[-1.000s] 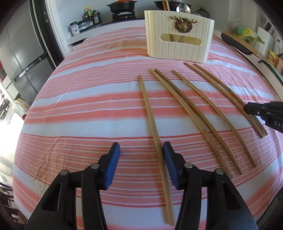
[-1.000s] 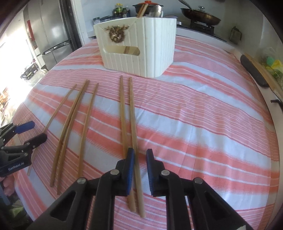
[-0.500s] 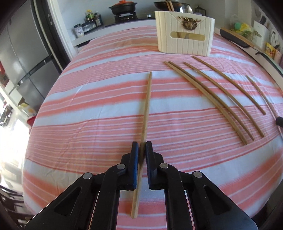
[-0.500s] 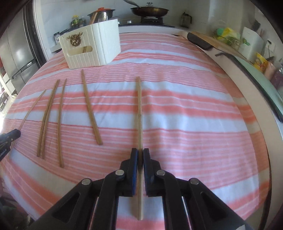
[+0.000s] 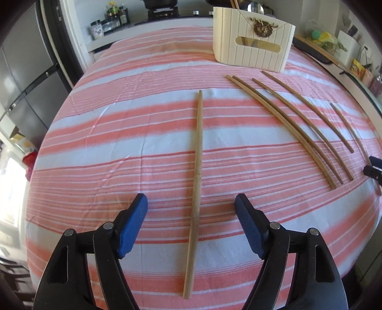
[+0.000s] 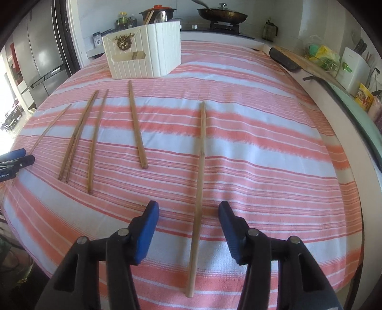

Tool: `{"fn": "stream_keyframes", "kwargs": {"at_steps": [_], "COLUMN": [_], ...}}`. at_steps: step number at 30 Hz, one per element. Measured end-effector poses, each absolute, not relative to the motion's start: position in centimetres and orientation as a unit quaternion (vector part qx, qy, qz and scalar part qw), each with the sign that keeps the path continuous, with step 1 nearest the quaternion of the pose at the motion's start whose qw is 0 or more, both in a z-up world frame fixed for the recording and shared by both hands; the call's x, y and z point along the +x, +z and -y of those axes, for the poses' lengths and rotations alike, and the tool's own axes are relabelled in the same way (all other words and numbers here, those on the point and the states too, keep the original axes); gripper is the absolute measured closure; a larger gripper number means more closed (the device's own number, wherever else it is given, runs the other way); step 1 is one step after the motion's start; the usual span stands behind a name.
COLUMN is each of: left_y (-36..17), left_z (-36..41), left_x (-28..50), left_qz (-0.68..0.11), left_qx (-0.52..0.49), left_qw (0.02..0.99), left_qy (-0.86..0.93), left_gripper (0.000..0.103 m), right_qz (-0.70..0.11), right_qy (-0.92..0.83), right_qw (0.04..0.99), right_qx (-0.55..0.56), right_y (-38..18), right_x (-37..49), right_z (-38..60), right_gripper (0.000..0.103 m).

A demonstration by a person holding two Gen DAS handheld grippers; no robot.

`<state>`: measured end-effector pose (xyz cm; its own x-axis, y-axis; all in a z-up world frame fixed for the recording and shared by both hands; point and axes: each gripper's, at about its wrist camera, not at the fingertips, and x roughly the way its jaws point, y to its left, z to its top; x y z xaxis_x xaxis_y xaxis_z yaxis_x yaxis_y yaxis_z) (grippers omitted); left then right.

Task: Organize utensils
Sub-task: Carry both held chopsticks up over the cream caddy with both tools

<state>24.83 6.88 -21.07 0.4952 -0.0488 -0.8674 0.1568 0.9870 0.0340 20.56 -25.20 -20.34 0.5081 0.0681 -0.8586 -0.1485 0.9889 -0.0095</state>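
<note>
Several long wooden chopsticks lie on a pink-and-white striped cloth. My left gripper (image 5: 191, 202) is open, and one chopstick (image 5: 197, 186) lies on the cloth between its blue pads, apart from the others. My right gripper (image 6: 188, 209) is open, and another lone chopstick (image 6: 199, 190) lies between its pads. The other chopsticks (image 5: 293, 128) lie in a loose row to the right of the left one; they also show in the right wrist view (image 6: 93, 138). A white ribbed utensil box (image 5: 253, 40) stands at the far side, also in the right wrist view (image 6: 143, 54).
A steel fridge (image 5: 26, 66) stands at the left. A counter with pots and a pan (image 6: 222, 16) runs behind the table. Bags and a white box (image 6: 353, 66) crowd the shelf at the right. The table's front edge is close below both grippers.
Both grippers were shut on a chopstick each half a second ago and have now opened. The two chopsticks lie on the cloth, spread away from the row.
</note>
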Motion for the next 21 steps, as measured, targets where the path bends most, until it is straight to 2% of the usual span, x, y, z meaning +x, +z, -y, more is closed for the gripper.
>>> {"fn": "stream_keyframes", "kwargs": {"at_steps": [3, 5, 8, 10, 14, 15, 17, 19, 21], "left_y": [-21.2, -21.2, -21.1, -21.0, -20.7, -20.7, -20.6, -20.6, -20.5], "left_z": [-7.2, -7.6, -7.6, -7.1, -5.7, -5.2, -4.3, -3.3, -2.5], "left_x": [26.1, 27.2, 28.9, 30.2, 33.2, 33.8, 34.8, 35.7, 36.2], "left_qz": [-0.511, -0.52, -0.524, -0.524, -0.532, -0.534, -0.534, -0.531, -0.526], "left_qx": [0.06, 0.053, 0.055, 0.063, 0.074, 0.079, 0.093, 0.106, 0.12], "left_qw": [0.854, 0.848, 0.845, 0.844, 0.836, 0.835, 0.833, 0.833, 0.835], "left_qy": [-0.075, -0.081, -0.09, -0.094, -0.107, -0.109, -0.109, -0.113, -0.104], "left_gripper": [0.016, 0.016, 0.023, 0.035, 0.053, 0.06, 0.074, 0.098, 0.099], "right_qz": [-0.513, -0.525, -0.535, -0.537, -0.545, -0.548, -0.554, -0.557, -0.558], "right_qy": [0.088, 0.099, 0.107, 0.107, 0.109, 0.11, 0.106, 0.104, 0.104], "right_qw": [0.852, 0.843, 0.834, 0.832, 0.828, 0.826, 0.824, 0.823, 0.823], "right_qx": [-0.065, -0.069, -0.078, -0.085, -0.079, -0.069, -0.051, -0.03, -0.012], "right_y": [-20.2, -20.2, -20.1, -20.1, -20.0, -20.0, -19.9, -20.0, -20.0], "right_x": [21.5, 22.3, 23.8, 25.1, 28.7, 29.8, 31.9, 34.1, 35.8], "right_z": [25.0, 25.1, 25.0, 24.9, 24.8, 24.9, 25.1, 25.3, 25.5], "right_gripper": [0.049, 0.049, 0.051, 0.057, 0.078, 0.08, 0.09, 0.095, 0.097]}}
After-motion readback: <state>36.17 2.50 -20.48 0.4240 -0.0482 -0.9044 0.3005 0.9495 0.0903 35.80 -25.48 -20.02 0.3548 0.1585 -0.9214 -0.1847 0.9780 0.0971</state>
